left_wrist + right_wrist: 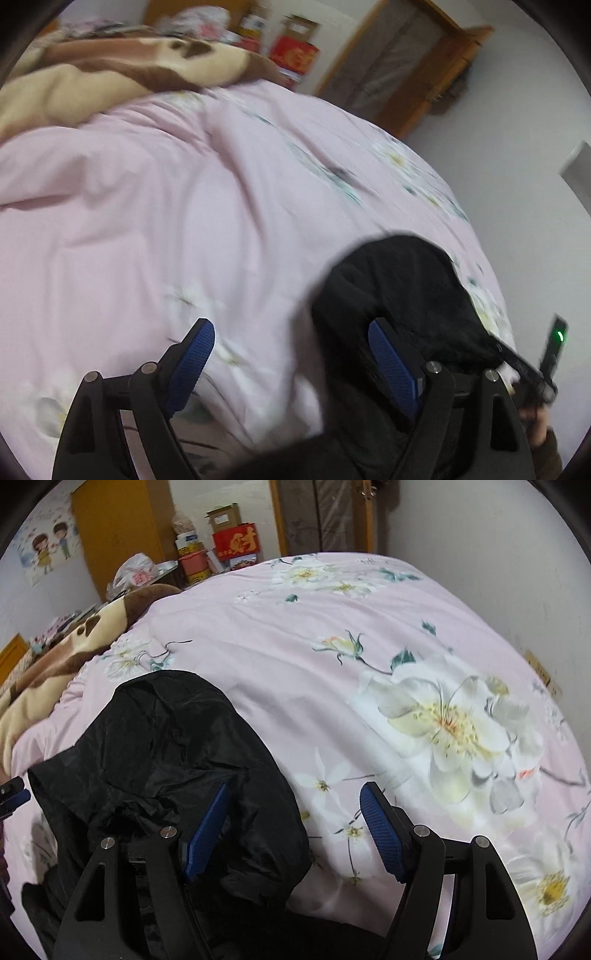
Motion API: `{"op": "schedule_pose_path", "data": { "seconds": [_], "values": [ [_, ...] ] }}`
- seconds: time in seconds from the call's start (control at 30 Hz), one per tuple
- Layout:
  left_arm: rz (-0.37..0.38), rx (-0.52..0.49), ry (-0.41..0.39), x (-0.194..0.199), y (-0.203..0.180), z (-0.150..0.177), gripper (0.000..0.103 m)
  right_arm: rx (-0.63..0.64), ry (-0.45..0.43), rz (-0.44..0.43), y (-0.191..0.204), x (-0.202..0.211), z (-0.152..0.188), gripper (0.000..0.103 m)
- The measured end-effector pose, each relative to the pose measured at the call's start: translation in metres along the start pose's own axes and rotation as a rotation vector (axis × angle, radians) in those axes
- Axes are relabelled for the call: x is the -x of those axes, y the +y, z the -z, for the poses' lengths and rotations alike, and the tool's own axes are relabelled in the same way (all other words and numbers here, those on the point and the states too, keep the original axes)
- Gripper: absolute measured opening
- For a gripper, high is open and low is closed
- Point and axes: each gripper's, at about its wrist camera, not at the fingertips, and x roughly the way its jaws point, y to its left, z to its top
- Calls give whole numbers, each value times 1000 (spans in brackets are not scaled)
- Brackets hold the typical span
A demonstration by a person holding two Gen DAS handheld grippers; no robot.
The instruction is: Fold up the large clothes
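A black jacket (pixel 166 746) lies crumpled on the pink flowered bed cover (pixel 332 646). In the left wrist view the jacket (pixel 399 288) sits at the lower right. My left gripper (pixel 291 332) is open and empty above the cover, its right finger over the jacket's edge. My right gripper (pixel 295 801) is open and empty, its left finger over the jacket, its right finger over the cover. The right gripper's body shows at the left wrist view's right edge (pixel 532 369), and the left gripper's tip shows at the right wrist view's left edge (pixel 13 794).
A brown and cream blanket (pixel 110 77) lies at the bed's far left. Red boxes (pixel 236 542) and bags are stacked beyond the bed. A wooden door frame (pixel 424 74) and white walls stand behind.
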Motion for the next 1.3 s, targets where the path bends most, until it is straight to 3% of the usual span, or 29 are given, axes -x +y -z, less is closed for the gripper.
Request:
{"op": "schedule_pose_path", "data": {
  "seconds": [0.07, 0.13, 0.3, 0.4, 0.43, 0.47, 0.53, 0.57, 0.63, 0.83, 1.03, 1.17, 1.3],
  "values": [
    [36, 42, -5, -2, -1, -10, 89, -13, -8, -19, -1, 1, -3, 73],
    [52, 15, 12, -14, -13, -20, 91, -15, -11, -54, 2, 1, -11, 73],
    [-33, -67, 124, -61, -43, -11, 90, -47, 78, -115, 8, -26, -23, 73],
    [-38, -58, 158, -79, -49, -2, 80, -65, 126, -161, 8, -40, -18, 70],
    [-51, -57, 163, -83, -50, 0, 68, -69, 137, -176, 7, -42, -15, 64],
    [-55, -58, 165, -84, -52, 2, 60, -68, 146, -187, 8, -44, -14, 47],
    [-61, -74, 170, -85, -56, 5, 35, -61, 146, -196, 8, -44, -12, 33],
    [-58, -74, 162, -83, -58, 6, 29, -51, 140, -207, 9, -42, -12, 17],
    [-50, -70, 145, -77, -61, 7, 14, -22, 118, -219, 13, -34, -11, 10],
    [-76, -129, 36, -38, -77, 17, 11, 99, -18, -195, 35, 10, -5, 7],
    [1, -137, -98, 25, -80, 46, 11, 205, -177, -172, 48, 73, 17, 7],
    [-2, -177, -166, 65, -82, 79, 11, 265, -232, -182, 54, 113, 40, 7],
    [24, -149, -190, 90, -75, 109, 12, 300, -261, -188, 56, 144, 68, 7]
  ]
}}
